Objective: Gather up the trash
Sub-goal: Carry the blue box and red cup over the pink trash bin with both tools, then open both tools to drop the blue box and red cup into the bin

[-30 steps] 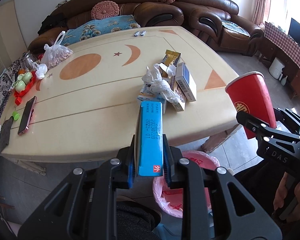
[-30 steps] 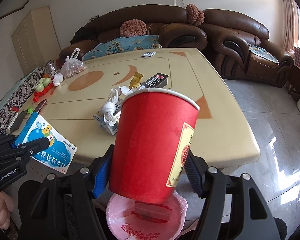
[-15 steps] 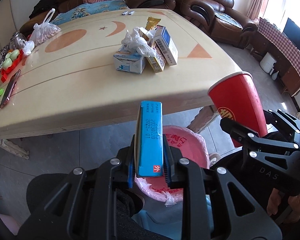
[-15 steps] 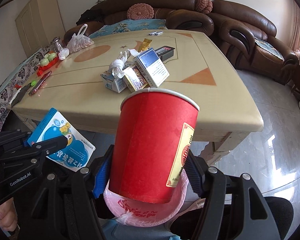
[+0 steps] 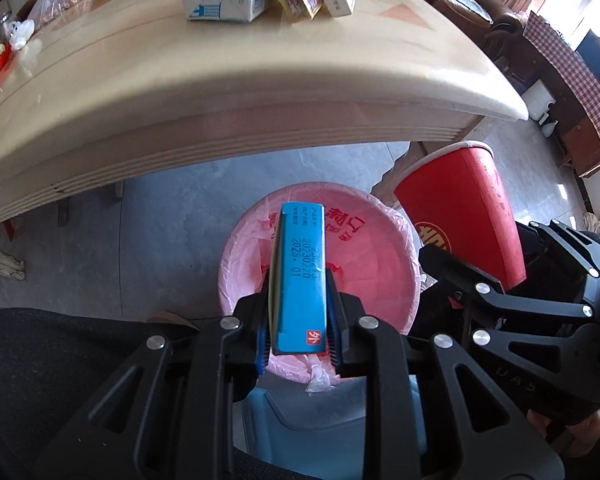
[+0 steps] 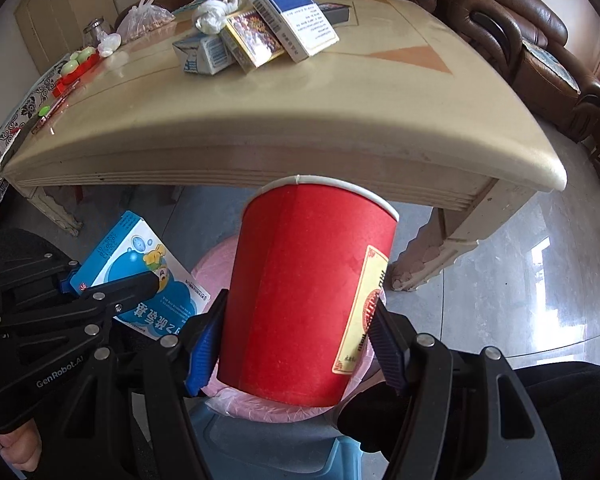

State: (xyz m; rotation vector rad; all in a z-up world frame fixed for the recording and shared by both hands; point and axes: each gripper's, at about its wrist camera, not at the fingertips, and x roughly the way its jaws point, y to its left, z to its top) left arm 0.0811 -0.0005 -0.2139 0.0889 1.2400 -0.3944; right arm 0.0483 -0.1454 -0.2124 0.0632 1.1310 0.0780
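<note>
Left wrist view, left gripper (image 5: pixel 298 316) clamping 1 blue box (image 5: pixel 300 280), right gripper (image 6: pixel 296 344) clamping 1 red cup (image 6: pixel 300 292)

Left gripper (image 5: pixel 298 320) and right gripper (image 6: pixel 296 344) each have fingers clamped on a load.

Blue box (image 5: pixel 300 280) reads "2025.01" (tongs (image 6: pixel 112 296): "GenRobot.AI").

1. The left tongs (image 5: pixel 298 312) have dropped from bench (image 5: pixel 260 92) height, bringing the blue box (image 5: pixel 300 276) over the pink-lined bin (image 5: pixel 384 264).
2. The right tongs (image 6: pixel 296 344) have lowered the red cup (image 6: pixel 300 296) below the bench edge, above the same bin.
</note>
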